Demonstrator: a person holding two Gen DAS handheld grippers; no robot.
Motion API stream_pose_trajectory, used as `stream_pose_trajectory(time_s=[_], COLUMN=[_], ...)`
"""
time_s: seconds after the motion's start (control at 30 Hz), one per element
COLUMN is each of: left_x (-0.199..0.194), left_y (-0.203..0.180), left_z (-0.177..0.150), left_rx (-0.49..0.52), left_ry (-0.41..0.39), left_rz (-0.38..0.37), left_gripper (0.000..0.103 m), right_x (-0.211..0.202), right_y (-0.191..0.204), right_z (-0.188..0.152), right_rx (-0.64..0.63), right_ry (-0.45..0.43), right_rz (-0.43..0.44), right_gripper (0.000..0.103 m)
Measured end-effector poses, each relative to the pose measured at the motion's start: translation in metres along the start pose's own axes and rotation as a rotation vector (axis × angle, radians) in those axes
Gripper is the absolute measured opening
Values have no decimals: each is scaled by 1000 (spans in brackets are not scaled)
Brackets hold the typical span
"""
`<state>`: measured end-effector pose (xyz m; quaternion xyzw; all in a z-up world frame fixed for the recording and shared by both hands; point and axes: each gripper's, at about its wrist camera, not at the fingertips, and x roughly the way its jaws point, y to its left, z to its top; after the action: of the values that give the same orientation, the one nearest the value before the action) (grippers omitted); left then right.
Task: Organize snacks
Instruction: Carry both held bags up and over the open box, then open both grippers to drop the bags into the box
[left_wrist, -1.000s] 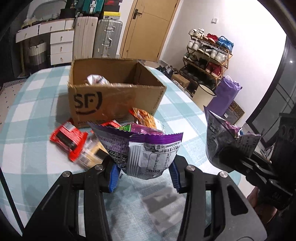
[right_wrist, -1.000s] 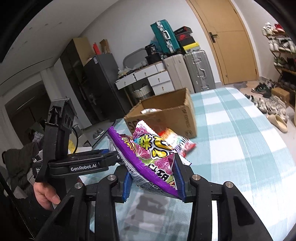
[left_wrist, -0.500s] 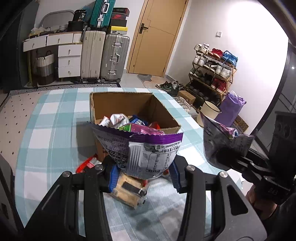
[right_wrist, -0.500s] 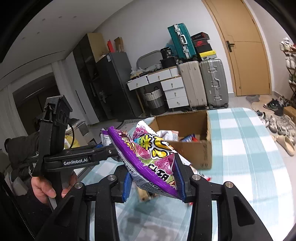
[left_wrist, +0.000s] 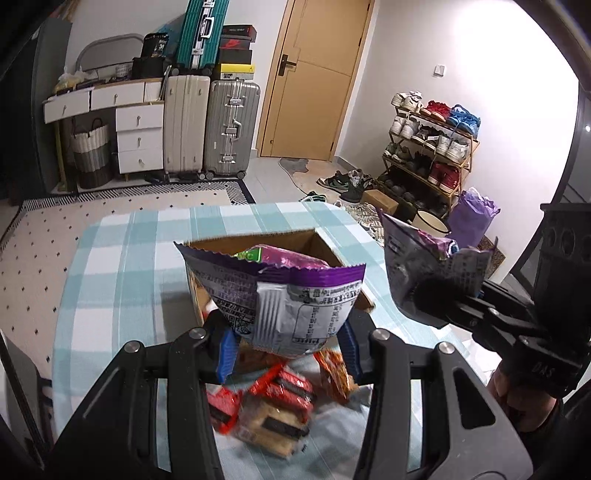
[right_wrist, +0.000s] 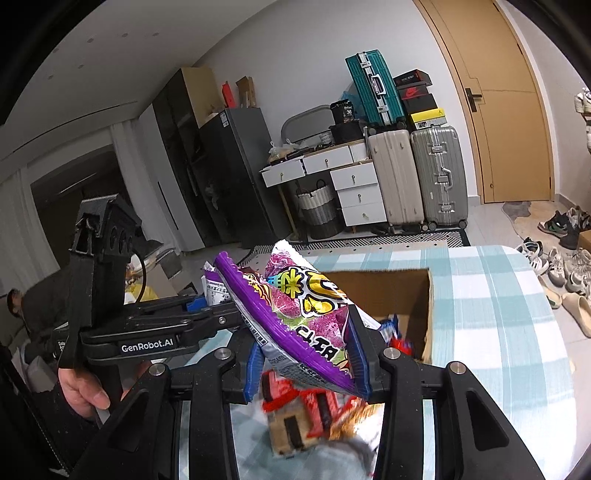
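Between each pair of tongs, left tongs (left_wrist: 288, 343) and right tongs (right_wrist: 306, 354), sits a clamped purple snack bag (left_wrist: 284, 295). Beyond them waits the cardboard box (right_wrist: 402, 295). Released early, either bag would likely drop on the loose snacks (left_wrist: 273, 406) below the tongs.

A tall wooden door (left_wrist: 306, 79) is being seen in the back wall. Two big hard suitcases, one cream (left_wrist: 184, 123) and one silver (left_wrist: 231, 127), are being stood side by side next to white drawers (left_wrist: 139, 138). A teal suitcase (right_wrist: 373, 92) is being leaned on top. Shoes are being kept on a metal shoe rack (left_wrist: 428, 147).
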<state>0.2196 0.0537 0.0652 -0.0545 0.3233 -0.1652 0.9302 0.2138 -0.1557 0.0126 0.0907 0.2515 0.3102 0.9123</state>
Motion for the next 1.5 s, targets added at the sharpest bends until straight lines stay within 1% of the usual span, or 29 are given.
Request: stream_pose_trajectory(time_s=[0.17,0.37,0.6,0.87,1.0,1.23,1.27,1.3,1.33,1.37,1.4,1.5], left_x=[23,57,103,154,176,194,196,194,193,193,190,183], left_y=[1,20,33,52,60,62,62,63,65,66,65,64], left_z=[25,52,69,63,57,53,53,52,52,52,52,52], left_rx=[5,-16,-19,-47,-54,-47,-49,-54,-61,-64,-62,-50], left_ry=[20,50,97,140,164,177,179,174,173,169,167,151], left_rz=[3,-5,-6,2,-10,-27,-11,-4,-5,-3,3,7], left_gripper=[42,43,43,43,43,45,46,53,56,65,71,75], right_x=[15,39,69,102,114,132,134,136,138,139,139,134], right_y=[-9,-22,-41,-61,-71,-79,-78,-77,-77,-79,-80,-81], right_z=[19,33,41,36,31,26,26,25,24,24,23,24], right_rx=[1,8,27,38,51,47,40,31,25,27,32,29], right_ry=[9,35,67,125,141,171,174,177,184,185,182,162], right_rz=[0,0,-1,-5,-11,-19,-29,-38,-54,-63,-62,-58], right_gripper=[39,39,39,40,40,41,41,44,46,54,62,67])
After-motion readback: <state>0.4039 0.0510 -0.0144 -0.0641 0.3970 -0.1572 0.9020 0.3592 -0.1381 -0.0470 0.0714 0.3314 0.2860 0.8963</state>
